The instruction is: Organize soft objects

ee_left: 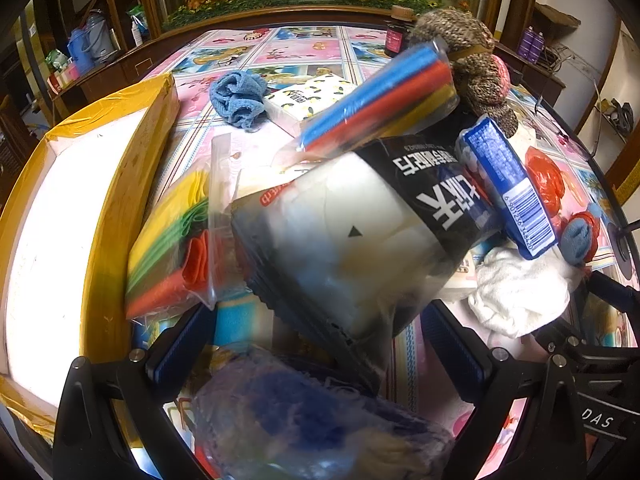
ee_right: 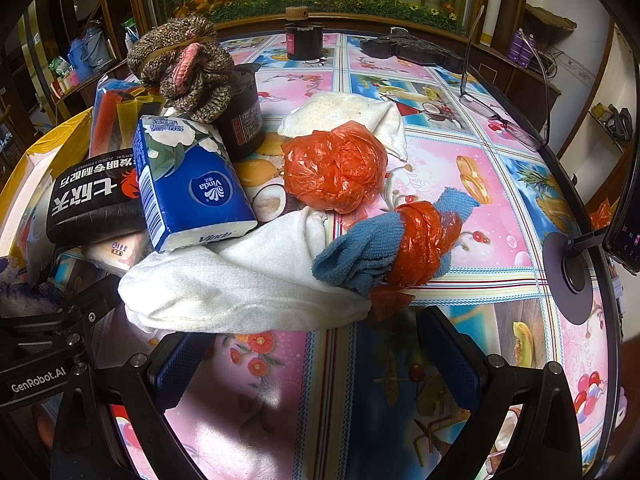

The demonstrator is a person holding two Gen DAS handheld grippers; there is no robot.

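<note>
In the left wrist view a black-and-white soft pack (ee_left: 340,240) lies blurred between the wide-apart fingers of my left gripper (ee_left: 316,344), which is open. A clear bag of blue fluff (ee_left: 316,420) sits close under the camera. Around them lie a pack of coloured cloths (ee_left: 172,248), a pack of coloured rolls (ee_left: 380,96), a blue tissue pack (ee_left: 508,188) and a blue cloth (ee_left: 238,98). My right gripper (ee_right: 316,360) is open and holds nothing, just short of a white towel (ee_right: 240,284). Beyond that are an orange plastic ball (ee_right: 336,166) and a blue cloth tied in orange plastic (ee_right: 384,244).
A yellow-taped box (ee_left: 60,220) stands open at the left. A brown knitted bundle (ee_right: 188,68) rests on a dark jar (ee_right: 244,120). Further back are another jar (ee_right: 303,36) and glasses (ee_right: 500,116). A phone on a stand (ee_right: 624,208) stands at the right edge.
</note>
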